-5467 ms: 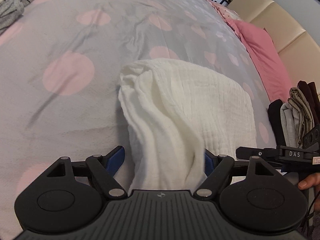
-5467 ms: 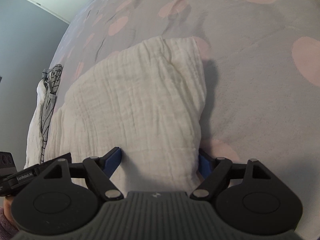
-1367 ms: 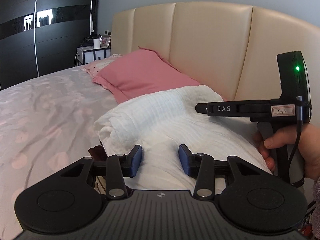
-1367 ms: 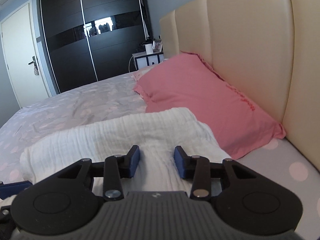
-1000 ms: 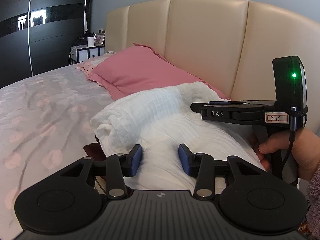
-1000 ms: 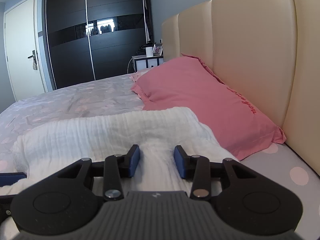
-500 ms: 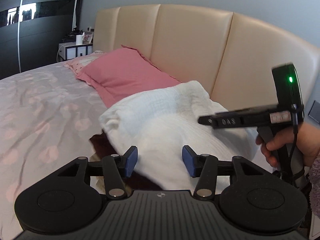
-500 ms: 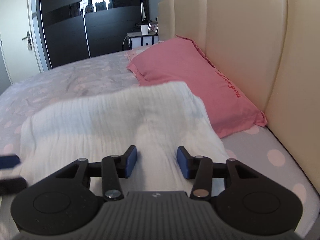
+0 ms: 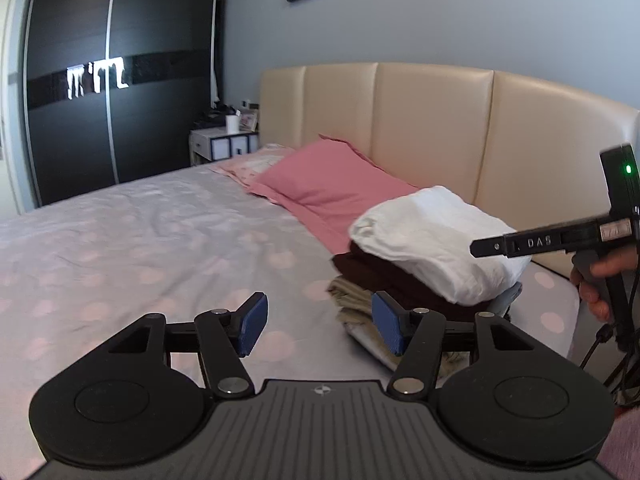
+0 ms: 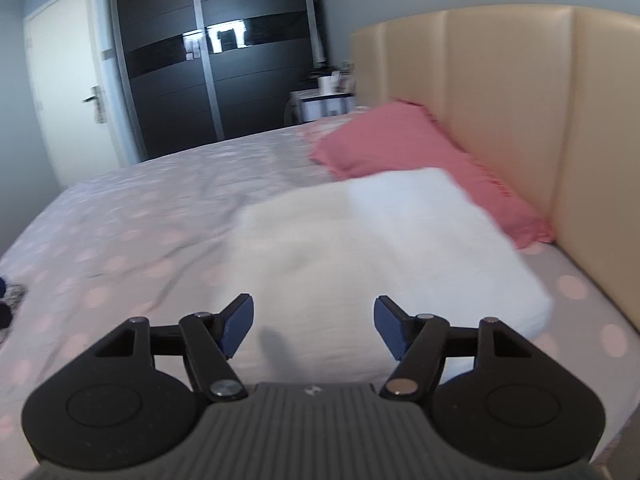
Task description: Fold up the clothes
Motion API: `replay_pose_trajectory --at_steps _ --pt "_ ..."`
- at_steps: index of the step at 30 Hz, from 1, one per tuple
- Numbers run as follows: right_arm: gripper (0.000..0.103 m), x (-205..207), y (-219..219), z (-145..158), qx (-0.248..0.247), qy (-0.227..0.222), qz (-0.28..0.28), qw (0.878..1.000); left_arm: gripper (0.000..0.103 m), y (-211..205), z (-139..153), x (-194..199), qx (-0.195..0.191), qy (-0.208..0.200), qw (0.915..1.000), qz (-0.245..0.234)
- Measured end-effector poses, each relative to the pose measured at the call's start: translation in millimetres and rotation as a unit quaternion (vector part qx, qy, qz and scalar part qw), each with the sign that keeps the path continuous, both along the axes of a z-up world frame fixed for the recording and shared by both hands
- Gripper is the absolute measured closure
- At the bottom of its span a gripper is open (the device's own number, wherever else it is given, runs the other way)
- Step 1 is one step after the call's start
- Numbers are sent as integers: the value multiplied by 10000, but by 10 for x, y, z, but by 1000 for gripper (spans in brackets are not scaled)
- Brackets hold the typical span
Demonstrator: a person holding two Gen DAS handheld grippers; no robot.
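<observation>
Currently we find both grippers, left gripper and right gripper, spread and empty; the folded white cloth lies directly ahead of the right fingers, its length running ahead-right.

A white folded cloth tops a dark maroon garment, beside a pink pillow on seemingly pink-dotted grey bedding.
</observation>
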State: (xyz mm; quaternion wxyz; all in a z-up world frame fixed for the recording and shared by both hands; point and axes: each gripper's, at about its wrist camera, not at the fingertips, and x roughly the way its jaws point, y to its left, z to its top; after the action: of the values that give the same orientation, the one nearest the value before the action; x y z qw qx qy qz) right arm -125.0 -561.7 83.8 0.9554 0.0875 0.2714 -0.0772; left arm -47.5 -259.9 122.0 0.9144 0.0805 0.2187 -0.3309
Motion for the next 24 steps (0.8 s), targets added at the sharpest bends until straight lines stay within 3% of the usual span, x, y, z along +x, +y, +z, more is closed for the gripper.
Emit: replay_pose_trajectory --at_steps 3,6,14,19,24 --pt "23 -19 490 208 29 -116 418 9991 36 422 102 -237 -79 -180 9990 398" --pt "19 -32 1008 358 45 -233 976 9949 36 770 136 -442 -124 -232 9970 725" --pt "14 -162 2260 332 -96 -548 1709 9837 28 1496 16 -947 -141 -845 9821 1680" --pt "14 -320 2841 77 -27 -691 1667 9836 27 1760 -263 -985 -200 -837 9746 2069" --pt "13 -525 3134 -293 -63 -953 1131 9890 26 1945 -607 -883 -228 -605 9646 2558"
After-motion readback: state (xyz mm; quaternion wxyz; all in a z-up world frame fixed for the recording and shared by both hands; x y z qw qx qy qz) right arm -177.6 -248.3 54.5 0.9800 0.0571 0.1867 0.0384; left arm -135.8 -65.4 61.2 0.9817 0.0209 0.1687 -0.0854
